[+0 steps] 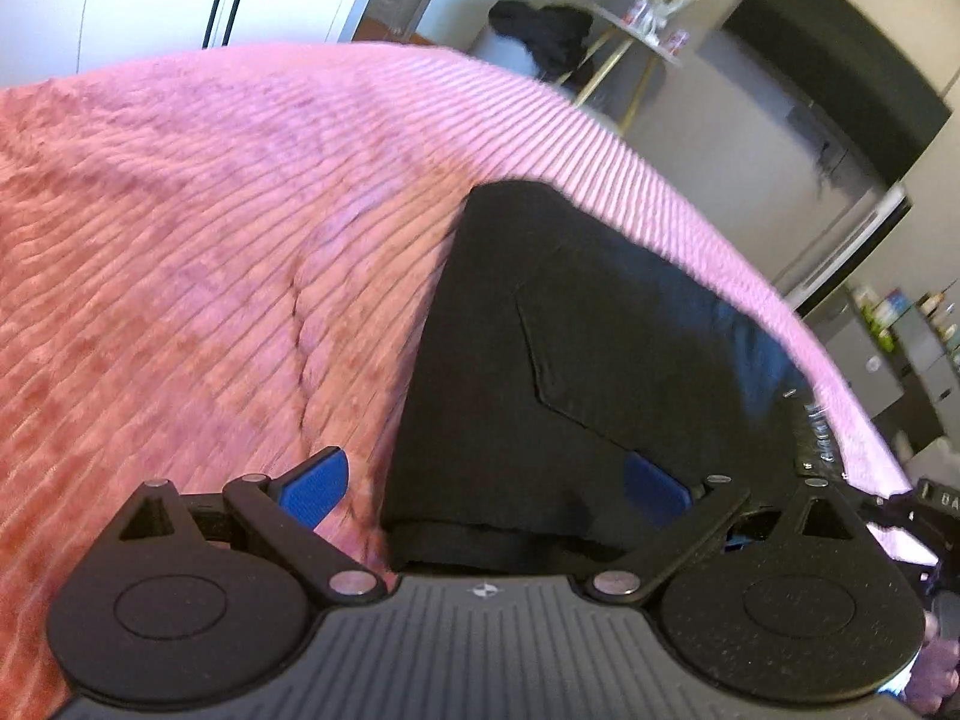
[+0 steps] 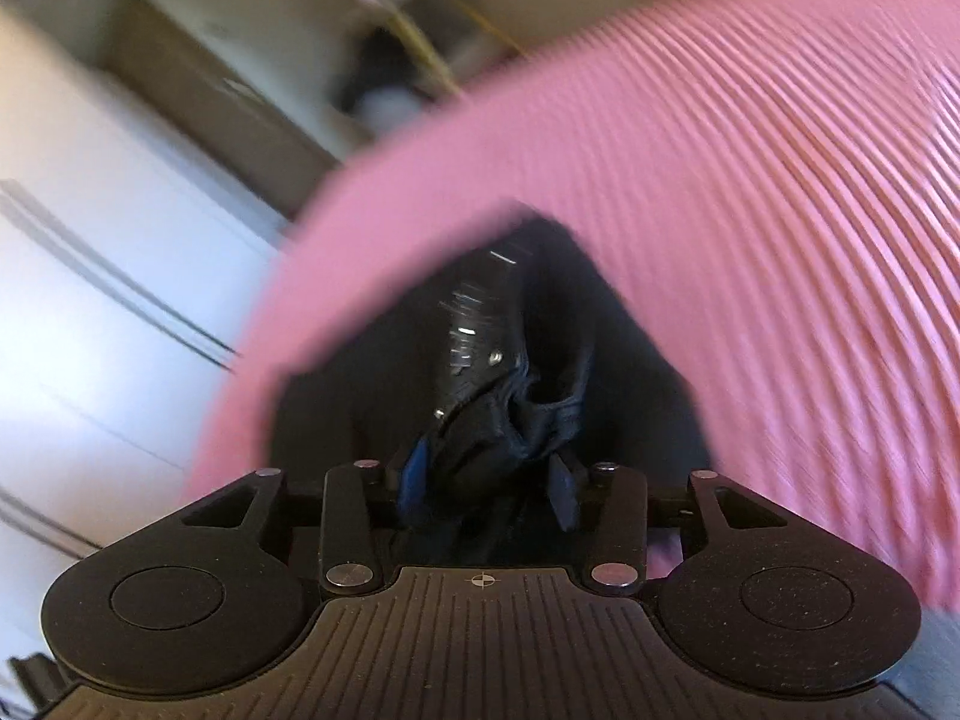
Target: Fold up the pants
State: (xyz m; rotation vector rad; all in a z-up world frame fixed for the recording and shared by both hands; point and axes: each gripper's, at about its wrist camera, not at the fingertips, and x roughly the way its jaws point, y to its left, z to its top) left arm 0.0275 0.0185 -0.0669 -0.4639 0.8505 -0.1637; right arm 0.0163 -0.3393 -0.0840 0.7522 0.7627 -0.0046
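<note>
**Black pants on a pink ribbed blanket, one edge pinched by the right gripper**

The black pants (image 1: 576, 360) are seen lying on a pink ribbed blanket (image 1: 210, 240), close to its far edge. In the left wrist view a pocket seam is visible across the dark cloth, and a hemmed edge of the pants is turned toward the camera, just ahead of the gripper body.

The left gripper (image 1: 486, 489) is held with its jaws spread wide. One blue pad (image 1: 315, 483) is seen over the bare blanket, the other (image 1: 654, 489) over the pants; the cloth edge lies between them, and it is not pressed by either pad.

In the right wrist view, which is blurred, the right gripper (image 2: 489, 486) is shown with its jaws drawn partway together on a bunched fold of the pants (image 2: 510, 420). The fold is gathered between the pads, and the cloth is pulled up into wrinkles at that spot. A shiny dark part with small rivets is visible just beyond the pinched fold; what it is cannot be told.

Beyond the blanket, a small side table with gold legs (image 1: 624, 54) and a dark garment (image 1: 540, 36) are seen against the wall.
</note>
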